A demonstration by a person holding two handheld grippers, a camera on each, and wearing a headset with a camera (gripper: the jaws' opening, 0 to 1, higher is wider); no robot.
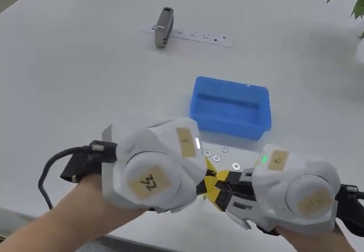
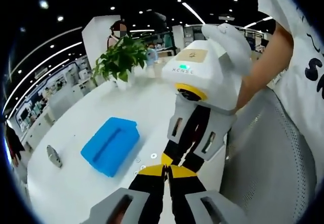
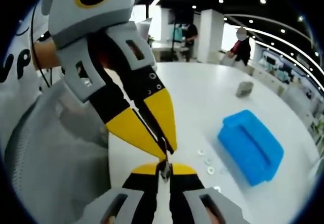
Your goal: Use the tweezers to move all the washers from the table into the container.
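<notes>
At surface's (image 1: 85, 81) near edge: left gripper (image 3: 166, 152) and right gripper (image 3: 164, 172), tip to tip, both pinched tweezers (image 3: 164, 164); washers (image 1: 236, 166) lay near container (image 1: 230, 107).

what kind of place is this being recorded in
Probably a big open-plan office or showroom. Long strip lights run across a dark ceiling, a potted plant stands at the edge of the large white table, and a person stands further back in the room.

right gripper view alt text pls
Two yellow-tipped tools meet tip to tip above a white table: the right tool rising from the bottom, the left tool reaching in from upper left. Beyond them lie small metal washers near a blue plastic container.
</notes>
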